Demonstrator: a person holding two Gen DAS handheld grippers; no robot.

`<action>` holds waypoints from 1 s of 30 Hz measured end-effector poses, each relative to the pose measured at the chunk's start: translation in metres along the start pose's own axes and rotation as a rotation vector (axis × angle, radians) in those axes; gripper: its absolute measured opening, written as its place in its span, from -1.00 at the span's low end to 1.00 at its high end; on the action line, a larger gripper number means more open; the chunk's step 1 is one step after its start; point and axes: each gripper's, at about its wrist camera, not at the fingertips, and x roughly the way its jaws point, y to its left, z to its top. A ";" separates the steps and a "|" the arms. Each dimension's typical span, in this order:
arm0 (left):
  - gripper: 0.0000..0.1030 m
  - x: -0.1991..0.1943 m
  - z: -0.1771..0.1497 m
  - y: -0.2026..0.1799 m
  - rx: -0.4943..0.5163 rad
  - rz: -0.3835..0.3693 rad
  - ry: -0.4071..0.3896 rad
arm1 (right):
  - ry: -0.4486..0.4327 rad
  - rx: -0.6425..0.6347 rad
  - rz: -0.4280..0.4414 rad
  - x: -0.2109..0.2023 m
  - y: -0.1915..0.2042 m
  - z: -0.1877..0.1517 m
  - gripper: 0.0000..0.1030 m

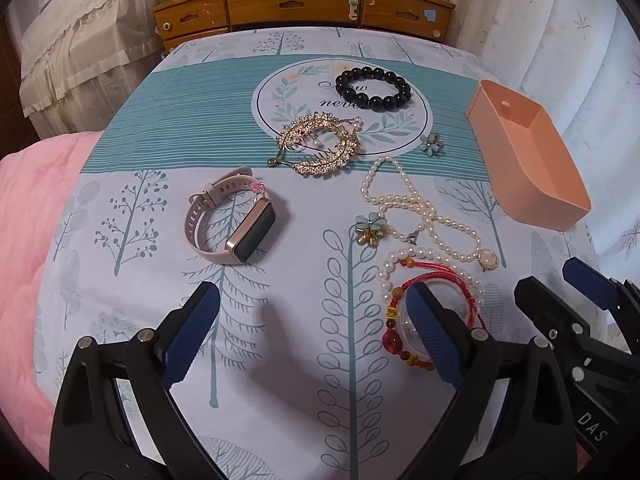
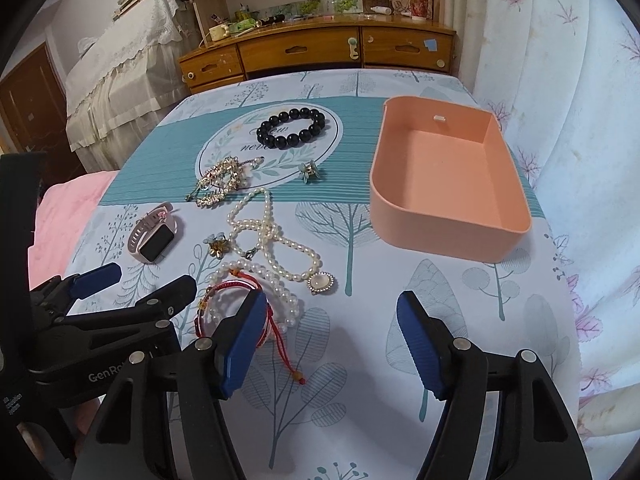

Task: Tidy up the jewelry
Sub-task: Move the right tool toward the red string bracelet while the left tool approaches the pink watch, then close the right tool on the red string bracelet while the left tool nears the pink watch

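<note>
So I'm hovering both grippers over the near edge of the bed point(image 2: 400, 432) and nothing's picked up yet. The left gripper point(image 1: 316, 324) is spread wide with nothing between its fingers, and the right gripper point(image 2: 332, 336) is the same, wide open and carrying nothing. The peach tray point(image 2: 444, 232) is sitting empty toward the far right corner, so everything's still waiting to go in.

Closest to me is the tangle near the front edge: a red cord bracelet point(image 2: 240, 280) lying on top of a white pearl bracelet point(image 2: 280, 292), touching each other (I'm guessing they'll drag together if I grab carelessly). The cord looks soft and floppy, so I'm thinking of pinching across the band itself rather than the dangling tail. The pearl necklace point(image 2: 272, 240) with its pendant is looping just behind them; it's limp and probably slippery, so grabbing a bunched section seems safer than a single strand.

The watch point(image 1: 232, 224) on the left side looks stiffest and heaviest, and I'm planning on the strap rather than the glass face. The gold brooch point(image 1: 320, 148) looks delicate, the black bead bracelet point(image 1: 374, 84) is sitting near the far edge, and the two little flower pieces are tiny, so those are going to be fiddly
</note>
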 end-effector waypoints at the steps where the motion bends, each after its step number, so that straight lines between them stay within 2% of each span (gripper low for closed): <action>1: 0.82 0.001 0.000 0.000 -0.001 0.000 0.001 | 0.004 0.002 0.003 0.001 0.000 0.000 0.35; 7: 0.82 0.004 0.005 0.014 -0.039 -0.022 -0.006 | 0.015 -0.007 0.008 0.006 0.002 0.001 0.35; 14: 0.80 0.003 0.014 0.037 -0.020 0.023 -0.041 | 0.026 -0.055 0.030 0.009 0.011 0.006 0.35; 20: 0.78 0.008 0.022 0.072 -0.054 0.016 0.035 | 0.059 -0.109 0.062 0.014 0.023 0.006 0.35; 25: 0.78 0.010 0.022 0.095 -0.108 0.019 0.047 | 0.117 -0.108 0.110 0.028 0.025 0.004 0.33; 28: 0.78 0.013 0.022 0.102 -0.123 0.008 0.056 | 0.140 -0.098 0.121 0.035 0.024 0.003 -0.03; 30: 0.78 0.014 0.021 0.102 -0.121 0.007 0.064 | 0.157 -0.100 0.130 0.039 0.025 0.002 -0.21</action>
